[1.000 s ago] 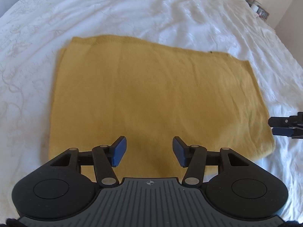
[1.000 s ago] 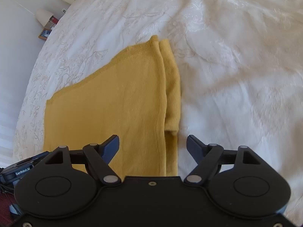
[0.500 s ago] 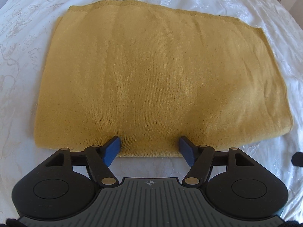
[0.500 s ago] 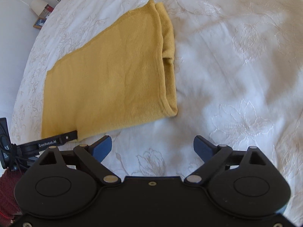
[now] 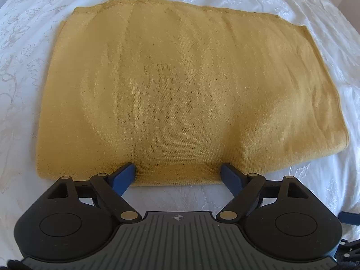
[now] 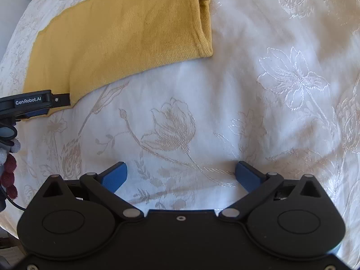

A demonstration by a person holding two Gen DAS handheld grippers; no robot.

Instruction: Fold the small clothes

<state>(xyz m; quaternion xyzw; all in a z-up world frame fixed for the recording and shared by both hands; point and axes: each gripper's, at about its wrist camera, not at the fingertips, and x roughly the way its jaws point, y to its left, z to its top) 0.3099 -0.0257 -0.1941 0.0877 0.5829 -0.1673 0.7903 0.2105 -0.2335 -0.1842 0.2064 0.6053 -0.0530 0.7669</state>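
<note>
Left fingers (image 5: 123,175): blue pads, spread wide apart, nothing between them but cloth edge; both tips rest at the near hem of the cloth, the hem running across the gap.
Left gripper (image 5: 177,173): black body low over the bed, centred on the cloth's near edge; seen from the right wrist view it comes in at the far left (image 6: 33,102), lying over the cloth's near left corner.
Right fingers (image 6: 249,175): blue pads, spread wide apart, holding nothing; only bedspread shows between them.
Right gripper (image 6: 180,175): black body low over bare bedspread, well apart from the cloth, which lies far and to the left of it.
Cloth (image 5: 184,90): mustard-yellow knit, folded into a flat rough rectangle on the bed; long sides run left to right in the left wrist view. At its right end (image 6: 203,22) the layers show as a rolled, doubled edge with a small opening near the far corner. Surface smooth, faint creases only.
Bedspread (image 6: 247,90): white, embroidered with pale flowers and stems; lightly rumpled; carries the cloth.
Far left margin, right wrist view: small dark red and grey shapes, too cropped to identify.
</note>
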